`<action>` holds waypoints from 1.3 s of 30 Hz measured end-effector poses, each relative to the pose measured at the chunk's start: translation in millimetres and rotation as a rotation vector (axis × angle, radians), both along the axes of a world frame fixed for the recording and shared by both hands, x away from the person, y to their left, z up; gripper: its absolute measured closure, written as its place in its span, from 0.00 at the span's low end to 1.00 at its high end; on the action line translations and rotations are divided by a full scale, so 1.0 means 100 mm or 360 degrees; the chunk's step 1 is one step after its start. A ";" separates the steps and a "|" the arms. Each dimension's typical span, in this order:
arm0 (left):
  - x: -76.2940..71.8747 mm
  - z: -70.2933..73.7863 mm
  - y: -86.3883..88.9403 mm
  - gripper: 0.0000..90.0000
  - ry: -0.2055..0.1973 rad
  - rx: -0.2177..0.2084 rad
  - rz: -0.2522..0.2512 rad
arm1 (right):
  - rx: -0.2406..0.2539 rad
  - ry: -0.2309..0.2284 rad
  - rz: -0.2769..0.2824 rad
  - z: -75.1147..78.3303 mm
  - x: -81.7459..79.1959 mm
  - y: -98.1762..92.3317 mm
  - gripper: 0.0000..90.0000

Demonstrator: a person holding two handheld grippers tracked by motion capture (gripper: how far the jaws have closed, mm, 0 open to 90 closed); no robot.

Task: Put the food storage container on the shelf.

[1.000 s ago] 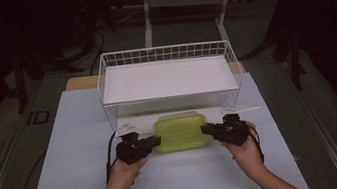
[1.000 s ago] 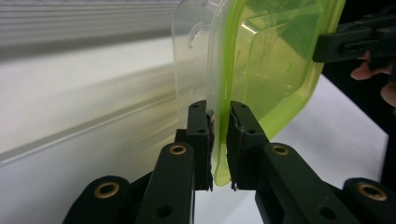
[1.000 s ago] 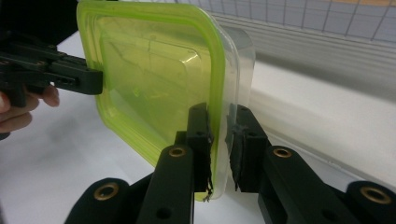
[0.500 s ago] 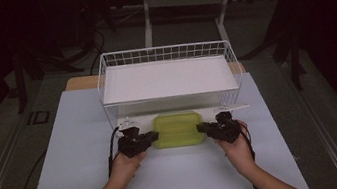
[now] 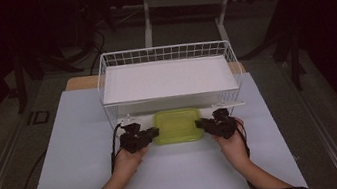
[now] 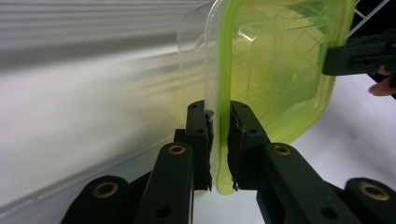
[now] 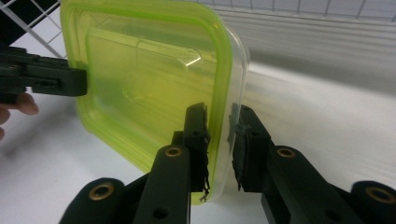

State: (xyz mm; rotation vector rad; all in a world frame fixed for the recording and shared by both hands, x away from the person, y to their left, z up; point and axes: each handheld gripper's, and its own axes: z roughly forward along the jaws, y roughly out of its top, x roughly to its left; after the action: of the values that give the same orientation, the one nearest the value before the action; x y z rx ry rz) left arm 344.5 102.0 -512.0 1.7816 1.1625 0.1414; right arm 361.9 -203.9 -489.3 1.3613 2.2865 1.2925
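Observation:
A clear container with a lime-green lid [image 5: 177,125] lies flat just in front of the white wire basket [image 5: 165,49]. My left gripper [image 5: 154,133] is shut on its left rim. In the left gripper view the pads [image 6: 218,116] pinch the edge of the container [image 6: 275,70], and the other gripper [image 6: 355,53] grips the far side. My right gripper [image 5: 200,124] holds the right rim. Its jaws have just been opening slightly, with the rim of the container [image 7: 149,79] still between the pads [image 7: 219,116].
The basket holds a flat white board and stands at the back of the pale table sheet [image 5: 79,153]. Its front wire wall is right behind the container. A dark floor and stand legs lie beyond the table.
Both hands have carried the container a little away from the person and lower, so it now sits close against the basket's front.

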 end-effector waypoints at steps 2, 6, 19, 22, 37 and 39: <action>0.01 0.00 -0.01 0.88 -0.0023 0.0008 0.0000 | -0.0012 -0.0004 -0.0012 -0.02 0.02 0.00 0.85; 0.03 -0.01 -0.02 0.87 -0.0044 0.0000 0.0015 | -0.0024 -0.0023 -0.0013 -0.01 0.05 0.00 0.84; 0.12 -0.03 -0.06 0.78 -0.0144 -0.0007 0.0125 | -0.0108 -0.0167 -0.0111 -0.01 0.13 0.06 0.75; 0.14 -0.03 -0.07 0.75 -0.0148 -0.0006 0.0132 | -0.0095 -0.0161 -0.0116 -0.03 0.16 0.08 0.70; 0.23 -0.06 -0.09 0.59 -0.0185 -0.0054 0.0160 | -0.0156 -0.0264 -0.0186 -0.07 0.21 0.11 0.54; 0.22 -0.05 -0.09 0.59 -0.0197 -0.0045 0.0161 | -0.0175 -0.0289 -0.0178 -0.06 0.19 0.11 0.54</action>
State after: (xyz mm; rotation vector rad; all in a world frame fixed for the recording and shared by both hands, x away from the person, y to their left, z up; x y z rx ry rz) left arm 366.3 93.2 -517.4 1.6655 1.1601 0.2899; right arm 381.2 -192.5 -495.7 1.2605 2.0969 1.1851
